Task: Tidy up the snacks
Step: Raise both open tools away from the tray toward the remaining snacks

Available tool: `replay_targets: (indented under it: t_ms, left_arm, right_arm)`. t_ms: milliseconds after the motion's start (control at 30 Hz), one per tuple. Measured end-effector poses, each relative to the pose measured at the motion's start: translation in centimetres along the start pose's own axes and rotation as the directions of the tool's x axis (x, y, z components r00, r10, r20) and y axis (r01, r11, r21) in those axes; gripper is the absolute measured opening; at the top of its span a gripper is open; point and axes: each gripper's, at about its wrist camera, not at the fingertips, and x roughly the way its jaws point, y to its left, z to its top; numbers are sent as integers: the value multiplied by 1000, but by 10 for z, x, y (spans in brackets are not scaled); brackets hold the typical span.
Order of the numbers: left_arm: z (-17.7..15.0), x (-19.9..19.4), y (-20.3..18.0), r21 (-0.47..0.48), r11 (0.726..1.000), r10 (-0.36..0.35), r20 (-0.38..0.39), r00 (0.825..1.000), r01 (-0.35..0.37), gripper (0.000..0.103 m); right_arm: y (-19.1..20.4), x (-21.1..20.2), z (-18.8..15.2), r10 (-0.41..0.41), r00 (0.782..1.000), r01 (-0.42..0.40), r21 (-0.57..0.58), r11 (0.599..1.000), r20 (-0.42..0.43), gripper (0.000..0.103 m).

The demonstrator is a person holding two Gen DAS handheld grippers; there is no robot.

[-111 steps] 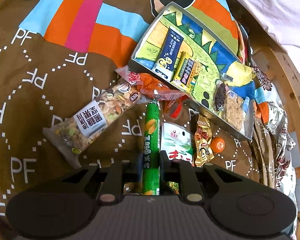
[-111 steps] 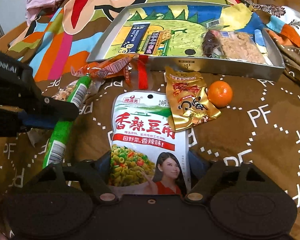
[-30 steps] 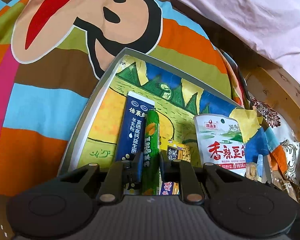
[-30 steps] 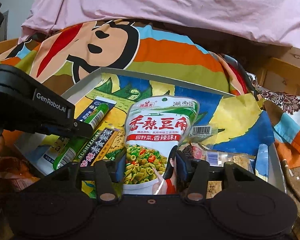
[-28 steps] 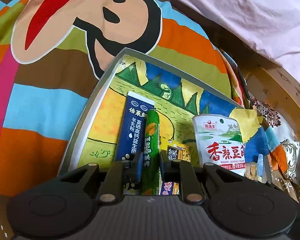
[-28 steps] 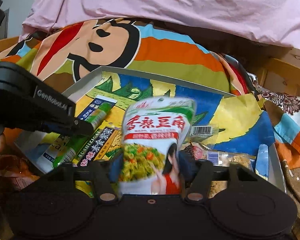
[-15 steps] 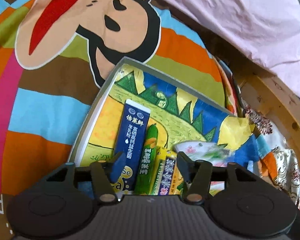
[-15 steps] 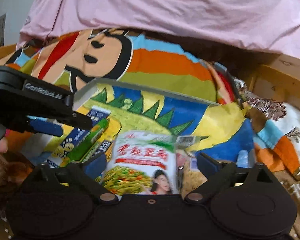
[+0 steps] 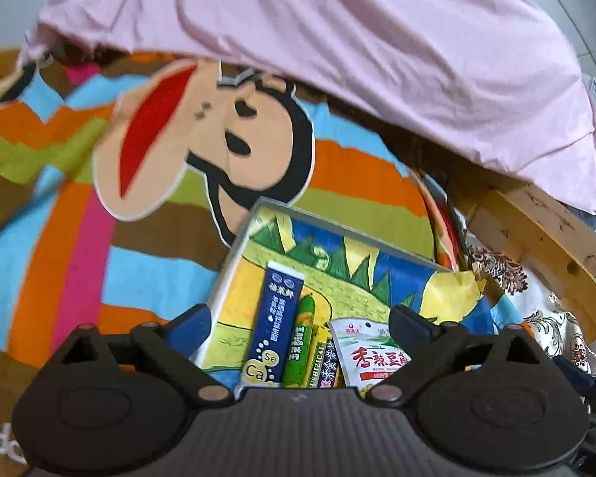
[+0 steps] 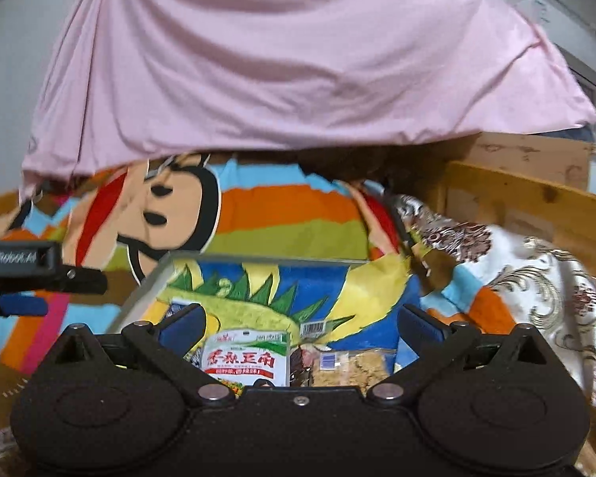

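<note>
Snacks: green sausage stick (image 9: 300,340) and white bean pouch (image 10: 245,357) now lie in the tray (image 9: 234,260) beside the blue sachet (image 9: 276,320). My left gripper (image 9: 300,324) and right gripper (image 10: 300,324) have just been opening, jaws wide, nothing between. Any loose snacks left aren't visible now.

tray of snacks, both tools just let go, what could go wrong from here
1. The green sausage stick lies loose and slanted between the blue sachet and the seaweed bars; a tool dipping back in could roll it.
2. The bean pouch partly overlaps the snacks beside it in the tray and may slide.
</note>
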Motion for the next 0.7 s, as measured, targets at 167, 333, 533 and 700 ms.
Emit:
replay_targets:
  t_ms: [167,333,533,700]
  left_arm:
    - [-8,-38,-7,24,1000,14,62,998,-16,102]
    - [-26,-71,-13,75,996,39,86,996,-46,102]
    - [-52,-104,-23,156,984,69,90,994,-82,102]
    - [-71,-125,-32,198,975,82,74,994,-95,102]
  right_arm:
    - [-7,-32,1,7,999,-8,24,1000,31,102]
    - [-12,-66,-3,13,998,-14,24,1000,53,102]
    - [-16,-103,-12,30,998,-30,12,999,48,102]
    - [-19,-128,-23,34,999,-34,8,999,19,102]
